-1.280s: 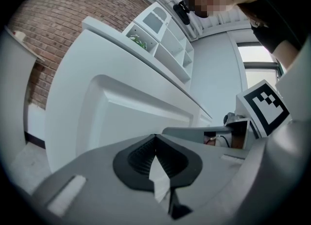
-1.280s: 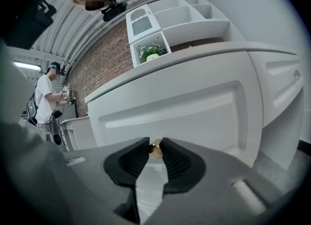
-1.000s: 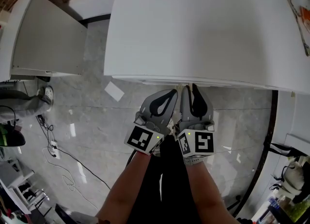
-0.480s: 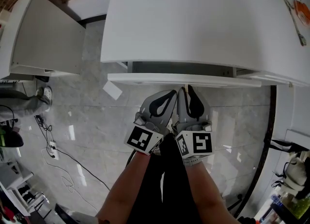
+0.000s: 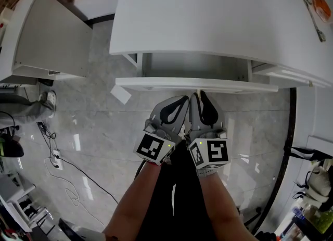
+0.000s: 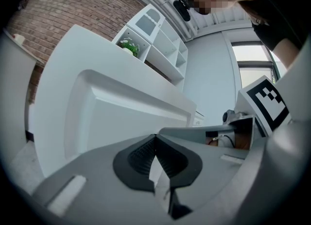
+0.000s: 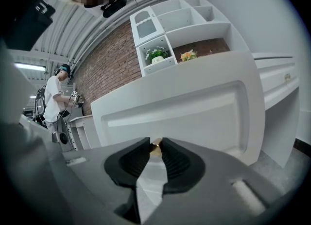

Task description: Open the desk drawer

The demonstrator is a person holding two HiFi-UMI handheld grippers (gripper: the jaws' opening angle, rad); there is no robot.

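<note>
Most of your head view is the white desk [image 5: 208,16], whose top spreads across the upper half, with grey floor [image 5: 104,130] below it. Under the desk's near edge the drawer [image 5: 192,67] stands partly out. Its pale inside shows as a band between the desktop and the front [image 5: 156,84], which runs level across the view just beyond your grippers.

Both grippers point at that front, side by side and close against each other, each with its marker cube [image 5: 154,148] toward you. Your left gripper [image 5: 187,98] lies just left of the front's middle. In the left gripper view its jaws are pressed together at the tips with nothing between them, and the front rises just past them. You cannot tell from these views whether the tips touch the panel.

Your right gripper [image 5: 200,93] sits just beside the left one, with its tips at the middle of the front. In the right gripper view its jaws pinch a small brass knob [image 7: 155,147] that sticks out from the front's recessed panel, one dark ribbed pad pressing on each side of it.
</note>
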